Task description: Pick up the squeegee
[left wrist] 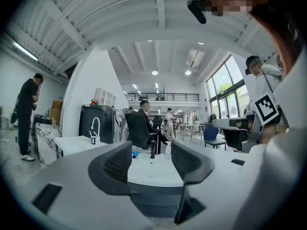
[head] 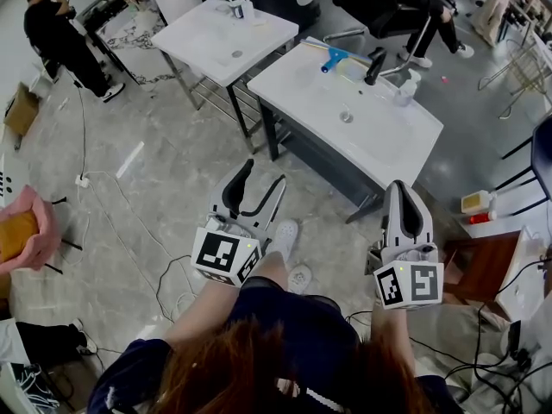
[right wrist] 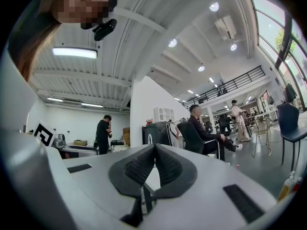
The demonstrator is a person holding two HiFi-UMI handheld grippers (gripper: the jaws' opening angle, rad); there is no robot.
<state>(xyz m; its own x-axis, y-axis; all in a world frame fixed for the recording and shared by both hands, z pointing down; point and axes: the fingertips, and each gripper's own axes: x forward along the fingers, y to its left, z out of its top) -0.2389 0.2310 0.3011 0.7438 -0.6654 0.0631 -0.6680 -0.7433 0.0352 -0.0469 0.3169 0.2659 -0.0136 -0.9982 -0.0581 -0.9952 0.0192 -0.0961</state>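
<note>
The squeegee (head: 335, 59), with a blue handle, lies on the far rim of the nearer white washbasin (head: 302, 84), left of its black faucet (head: 375, 65). In the left gripper view the squeegee (left wrist: 135, 154) shows as a small blue shape far off between the jaws. My left gripper (head: 263, 179) (left wrist: 151, 159) is held over the floor well short of the basin, open, with nothing between its pads. My right gripper (head: 404, 188) (right wrist: 154, 150) hangs beside it, near the basin's front right corner, its pads pressed together and nothing in them.
A second white basin (head: 207, 37) stands at the back left. A small bottle (head: 405, 89) stands right of the faucet. One person (head: 60, 37) stands far left, another sits on a chair (head: 405, 7) behind. Cables (head: 164, 274) cross the floor; a wooden stool (head: 483, 266) is at right.
</note>
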